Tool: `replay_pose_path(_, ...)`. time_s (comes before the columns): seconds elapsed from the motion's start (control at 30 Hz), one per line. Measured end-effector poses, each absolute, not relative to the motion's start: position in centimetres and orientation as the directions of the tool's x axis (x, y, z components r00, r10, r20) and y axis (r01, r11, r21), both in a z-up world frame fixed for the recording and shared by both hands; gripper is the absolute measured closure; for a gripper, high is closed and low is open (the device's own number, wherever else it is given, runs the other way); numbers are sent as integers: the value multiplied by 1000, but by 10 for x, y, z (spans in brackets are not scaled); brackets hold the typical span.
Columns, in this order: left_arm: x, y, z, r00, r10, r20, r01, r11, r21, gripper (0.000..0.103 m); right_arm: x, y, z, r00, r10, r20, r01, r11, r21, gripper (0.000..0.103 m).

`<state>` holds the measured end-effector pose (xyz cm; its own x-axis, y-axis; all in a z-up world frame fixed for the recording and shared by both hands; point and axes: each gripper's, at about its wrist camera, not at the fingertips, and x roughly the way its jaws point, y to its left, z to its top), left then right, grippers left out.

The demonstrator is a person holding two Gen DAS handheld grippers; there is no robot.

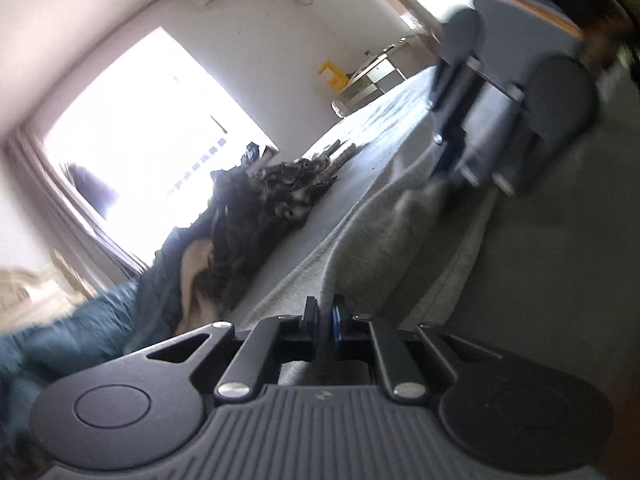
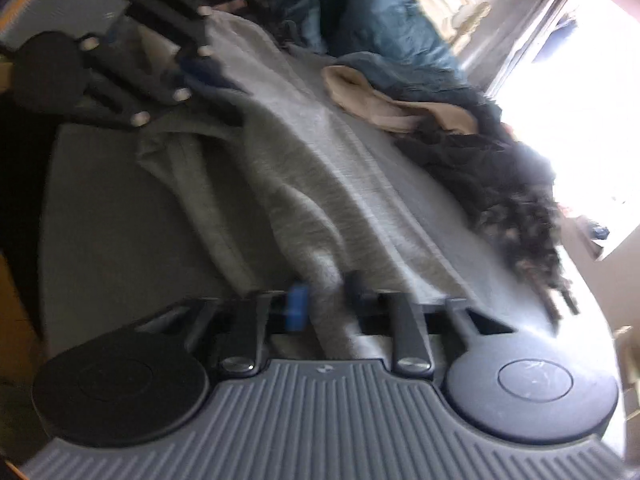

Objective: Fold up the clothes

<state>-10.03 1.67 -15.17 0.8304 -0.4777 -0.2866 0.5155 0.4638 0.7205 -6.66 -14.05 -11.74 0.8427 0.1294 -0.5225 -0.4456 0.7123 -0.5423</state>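
A grey garment (image 2: 304, 160) lies stretched across the grey bed (image 2: 112, 200), pulled into long folds between my two grippers. In the right wrist view my right gripper (image 2: 326, 300) is shut on a bunched fold at its near end. The left gripper (image 2: 196, 60) pinches the far end at the upper left. In the left wrist view my left gripper (image 1: 324, 320) has its fingers almost together on the edge of the grey garment (image 1: 380, 232). That cloth runs up to the blurred right gripper (image 1: 444, 168).
A pile of clothes sits beside the garment: a dark patterned piece (image 2: 500, 184), a beige one (image 2: 380, 100) and a teal one (image 2: 380, 20). A bright window (image 1: 140, 120) is behind the pile. A small table (image 1: 372, 76) and a yellow object (image 1: 332, 74) stand beyond the bed.
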Motion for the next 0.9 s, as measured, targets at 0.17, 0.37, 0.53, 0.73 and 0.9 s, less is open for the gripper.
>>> replay_pose_path(0.17, -112, 14, -163, 844, -475, -247, 457, 396, 796, 96, -87, -128, -122, 930, 60, -361, -316, 631, -708, 97)
replay_pose_path(0.37, -109, 11, -176, 810, -473, -348, 522, 309, 795, 96, -101, -124, -175, 921, -4, -389, -355, 400, -845, 95)
replay_pose_path(0.53, -104, 11, -173, 795, -484, -367, 545, 303, 782, 96, -112, -151, -139, 886, -17, -464, -373, 569, -733, 71)
replay_pose_path(0.73, -93, 14, -173, 787, -499, -363, 549, 298, 781, 96, -108, -191, -75, 836, 250, -488, -391, 896, -212, 71)
replay_pose_path(0.9, -103, 14, -181, 795, -499, -344, 513, 251, 821, 95, -73, -181, -81, 805, 409, -430, -409, 907, 98, 78)
